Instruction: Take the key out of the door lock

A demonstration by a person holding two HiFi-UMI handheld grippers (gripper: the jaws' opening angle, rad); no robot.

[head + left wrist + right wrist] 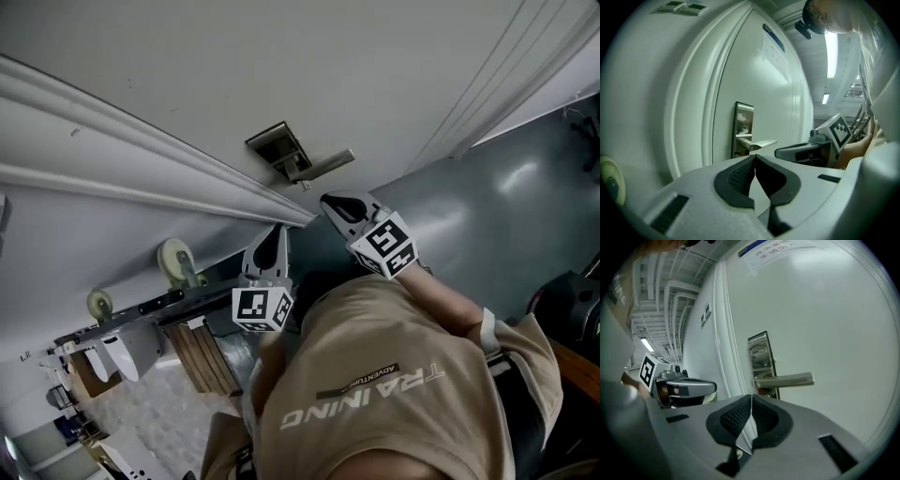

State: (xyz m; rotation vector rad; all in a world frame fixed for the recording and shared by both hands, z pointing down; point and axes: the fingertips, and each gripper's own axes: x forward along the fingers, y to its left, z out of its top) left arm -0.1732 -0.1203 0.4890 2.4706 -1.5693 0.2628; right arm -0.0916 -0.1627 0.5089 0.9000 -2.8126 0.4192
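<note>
1. Both tools are hanging closed and empty. The left gripper (754,158) is pressing its ribbed black pads tip to tip, and the right gripper (751,398) is doing likewise.
2. Approach is the step in hand, I'd say, as nothing is touching the lock yet.
3. The key (761,391), as I take it, is showing only as a small dark bit just under the lever handle (785,379), at twelve o'clock of the right jaws. It is too small to be sure.
4. Next, the right jaws are going to need parting, then closing on that thin head and drawing straight out.
5. The lock plate (761,352) is gleaming like brushed steel on the smooth white door (834,310).
</note>
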